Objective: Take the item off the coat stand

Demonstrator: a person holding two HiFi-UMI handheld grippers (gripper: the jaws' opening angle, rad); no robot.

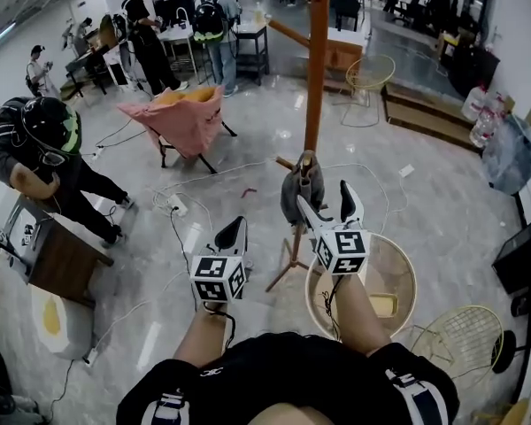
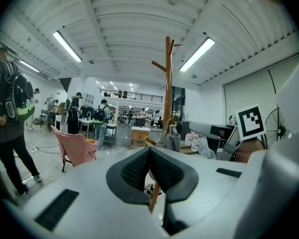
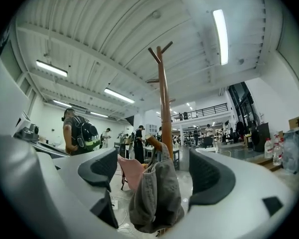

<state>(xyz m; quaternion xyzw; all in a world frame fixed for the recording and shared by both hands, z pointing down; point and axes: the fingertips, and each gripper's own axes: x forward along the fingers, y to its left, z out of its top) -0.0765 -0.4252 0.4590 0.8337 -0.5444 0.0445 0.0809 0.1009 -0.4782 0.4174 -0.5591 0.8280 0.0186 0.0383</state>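
The right hand-held gripper (image 3: 154, 172) stands wide open, with a pad on either side of a grey cap (image 3: 157, 195) and neither pressing it. The cap hangs from a low peg (image 3: 153, 142) of the coat stand (image 3: 164, 98), close against the pole. The left hand-held gripper (image 2: 149, 152) has its jaws together and empty, short of the coat stand and to its left. The reach looks done. The grip, the lift off the peg and the carry away from the coat stand are left.
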